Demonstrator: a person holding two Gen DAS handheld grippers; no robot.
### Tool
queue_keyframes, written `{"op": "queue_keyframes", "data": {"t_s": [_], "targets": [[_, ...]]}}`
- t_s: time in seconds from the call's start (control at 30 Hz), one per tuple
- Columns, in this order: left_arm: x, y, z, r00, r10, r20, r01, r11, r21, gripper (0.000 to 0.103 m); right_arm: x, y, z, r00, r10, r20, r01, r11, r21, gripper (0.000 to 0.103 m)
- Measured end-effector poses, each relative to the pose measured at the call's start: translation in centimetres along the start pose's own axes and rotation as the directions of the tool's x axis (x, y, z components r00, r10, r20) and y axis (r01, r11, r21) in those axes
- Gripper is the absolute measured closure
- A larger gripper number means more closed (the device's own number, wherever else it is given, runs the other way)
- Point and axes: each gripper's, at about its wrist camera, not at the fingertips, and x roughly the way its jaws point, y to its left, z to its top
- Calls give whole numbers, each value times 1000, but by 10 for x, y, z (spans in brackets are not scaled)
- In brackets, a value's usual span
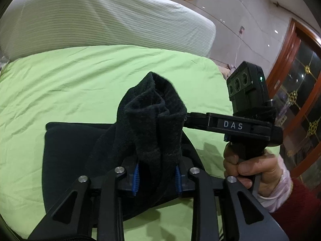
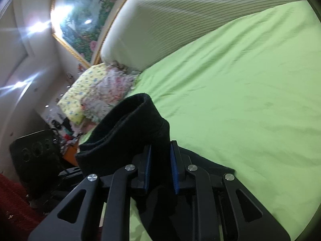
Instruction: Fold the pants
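the green sheet [image 1: 60,84] lies bare and open on the far side and to the left, room enough for a gripper to pass. at the far edge the striped white bolster [image 1: 90,18] walls it off. near the middle, the bunched black pants [image 1: 152,120] rise between the left gripper [image 1: 157,177] blue pads, blocking the way forward. the right gripper [image 1: 185,118] reaches in from the right, touching the bunch. in the right wrist view, floral pillows [image 2: 96,92] crowd the far left corner; green to the right is bare.
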Motion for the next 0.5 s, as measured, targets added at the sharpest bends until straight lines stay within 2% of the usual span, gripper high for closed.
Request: {"op": "queue_keyframes", "data": {"t_s": [0.2, 0.3, 0.37, 0.43, 0.5], "targets": [[14, -14, -4, 997, -75, -13, 76, 997, 31, 49, -26, -4, -7, 994, -97, 56, 94, 995, 44, 82], [18, -21, -7, 995, -91, -35, 93, 994, 51, 47, -34, -3, -13, 984, -165, 64, 161, 985, 60, 82], [17, -21, -8, 994, -99, -41, 101, 993, 54, 43, -40, -3, -18, 972, -221, 76, 215, 973, 80, 75], [14, -19, -8, 993, -111, -44, 113, 992, 52, 39, -46, -4, -21, 956, -279, 92, 269, 957, 112, 58], [10, -17, -8, 991, -121, -53, 123, 991, 42, 32, -52, -3, -24, 947, -300, 113, 285, 950, 132, 56]]}}
